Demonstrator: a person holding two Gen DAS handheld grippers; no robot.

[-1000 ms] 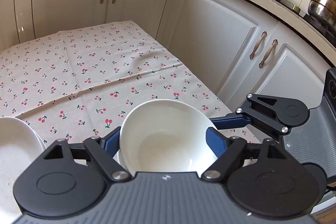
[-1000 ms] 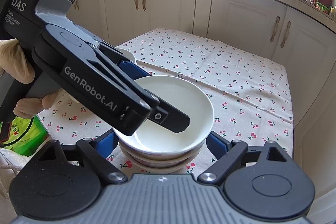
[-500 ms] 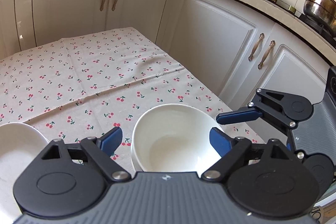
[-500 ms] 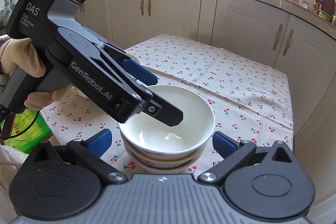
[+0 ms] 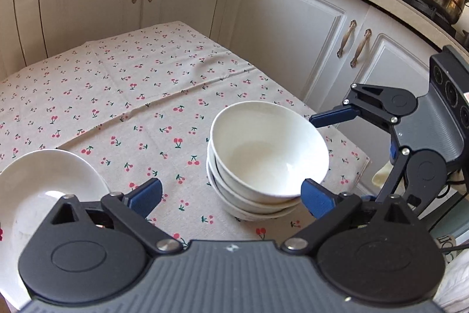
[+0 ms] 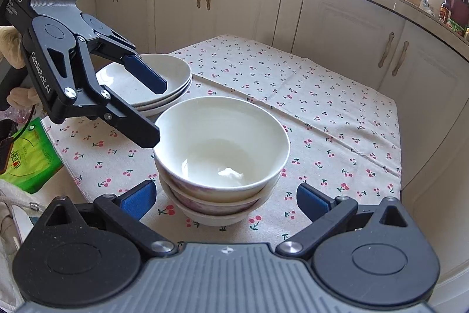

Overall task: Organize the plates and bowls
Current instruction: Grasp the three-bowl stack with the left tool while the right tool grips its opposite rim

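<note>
From the left wrist, our left tool (image 5: 231, 195) is released, its pads flanking the stack of white bowls (image 5: 265, 157) on the cherry-print tabletop (image 5: 123, 96). From the right wrist, our right tool (image 6: 225, 198) is spread wide, untouching; stacked plates (image 6: 164, 84) sit behind.

Plate stack (image 5: 44, 184) left of the left jaws – cut off by frame edge, near side hidden behind gripper body. Lower bowls (image 6: 217, 204) between the right jaws – only rims show, interiors covered by top bowl (image 6: 221, 143). Bottom bowl's pinkish pattern too blurred to read.
</note>
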